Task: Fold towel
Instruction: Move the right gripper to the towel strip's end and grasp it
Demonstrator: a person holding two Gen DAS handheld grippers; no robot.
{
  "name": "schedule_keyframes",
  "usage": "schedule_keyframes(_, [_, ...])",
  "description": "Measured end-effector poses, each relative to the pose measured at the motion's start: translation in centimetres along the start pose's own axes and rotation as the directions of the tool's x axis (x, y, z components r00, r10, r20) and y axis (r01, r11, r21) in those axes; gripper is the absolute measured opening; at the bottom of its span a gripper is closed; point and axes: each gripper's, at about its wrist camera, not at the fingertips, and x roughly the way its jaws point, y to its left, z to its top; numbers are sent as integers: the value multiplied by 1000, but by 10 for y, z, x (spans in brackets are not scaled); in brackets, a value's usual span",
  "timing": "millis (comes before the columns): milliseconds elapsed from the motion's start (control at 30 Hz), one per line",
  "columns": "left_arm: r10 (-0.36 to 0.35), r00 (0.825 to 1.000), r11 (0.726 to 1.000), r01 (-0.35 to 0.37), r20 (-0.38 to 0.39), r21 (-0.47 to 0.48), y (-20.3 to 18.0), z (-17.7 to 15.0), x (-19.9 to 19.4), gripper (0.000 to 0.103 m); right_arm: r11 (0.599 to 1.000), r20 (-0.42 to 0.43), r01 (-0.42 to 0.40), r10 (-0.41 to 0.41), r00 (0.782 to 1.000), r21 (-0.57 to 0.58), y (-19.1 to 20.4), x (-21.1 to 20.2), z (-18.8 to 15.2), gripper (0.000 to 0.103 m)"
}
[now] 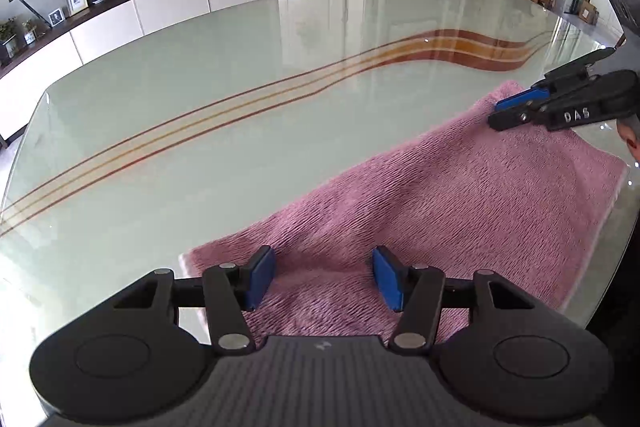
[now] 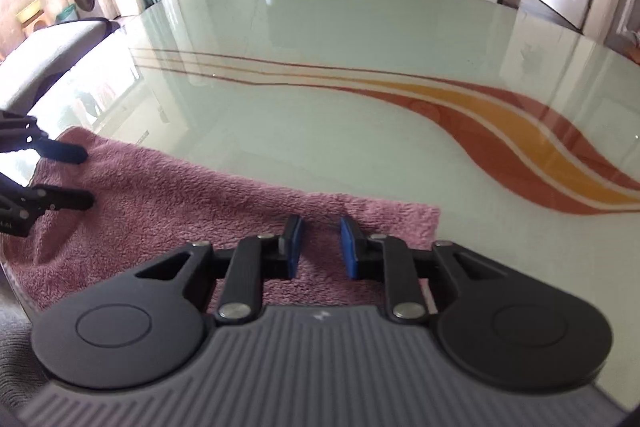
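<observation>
Lying under both grippers — towel (image 1: 440, 195)

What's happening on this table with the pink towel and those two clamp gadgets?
A person is about to fold a pink towel lying flat on a glass table, holding a gripper in each hand. The left gripper and right gripper sit at opposite ends of the towel, both open; nothing is folded yet.

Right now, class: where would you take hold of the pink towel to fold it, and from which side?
Probably its two near corners, from the table's near edge: the pink towel lies flat, with the left gripper and right gripper open over it.
</observation>
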Motion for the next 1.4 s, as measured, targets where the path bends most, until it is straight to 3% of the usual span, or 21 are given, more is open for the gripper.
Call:
schedule_keyframes(100, [31,999,999,-31,10,6,-5,-1,-3,65,1000,16,19,-19,1000,24,-3,-2,-1,15])
schedule_keyframes(200, [87,996,996,-87,23,18,-11,-4,-4,64,994,8,102,-103,995,31,-4,-12,-4,17])
schedule_keyframes(267, [112,993,993,-113,41,23,-15,-5,-11,63,995,-8,89,-88,996,37,-4,-23,-7,21])
schedule_keyframes(367, [91,992,994,-96,88,46,-26,-8,-29,63,999,-17,33,-33,999,20,1,-50,-16,36])
schedule_keyframes(467, [67,994,996,-72,84,61,-32,-13,-34,63,1000,-66,22,-23,998,-13,7,-65,-27,36])
schedule_keyframes(600, [64,998,995,-65,5,77,-33,-22,-22,63,999,-141,33,-36,989,-25,8,-68,-41,36])
schedule_keyframes(700, [60,998,998,-60,-6,25,-24,-26,-16,63,998,-208,65,-64,976,-6,1,-62,-60,39])
schedule_keyframes(833, [58,998,998,-58,1,-10,-19,-25,-15,63,995,-209,63,-46,977,77,-12,-62,-70,53])
schedule_keyframes(1000, [89,996,996,-90,23,26,-35,-24,-25,63,996,-190,70,-59,980,52,-7,-67,-72,53])
schedule_keyframes(1167, [77,995,996,-79,58,36,-47,-26,-38,65,973,-163,18,20,986,229,-35,-72,-68,53])
schedule_keyframes(1400, [37,999,995,-41,38,93,-71,-31,-36,65,934,-188,-14,86,978,357,-55,-71,-73,53])
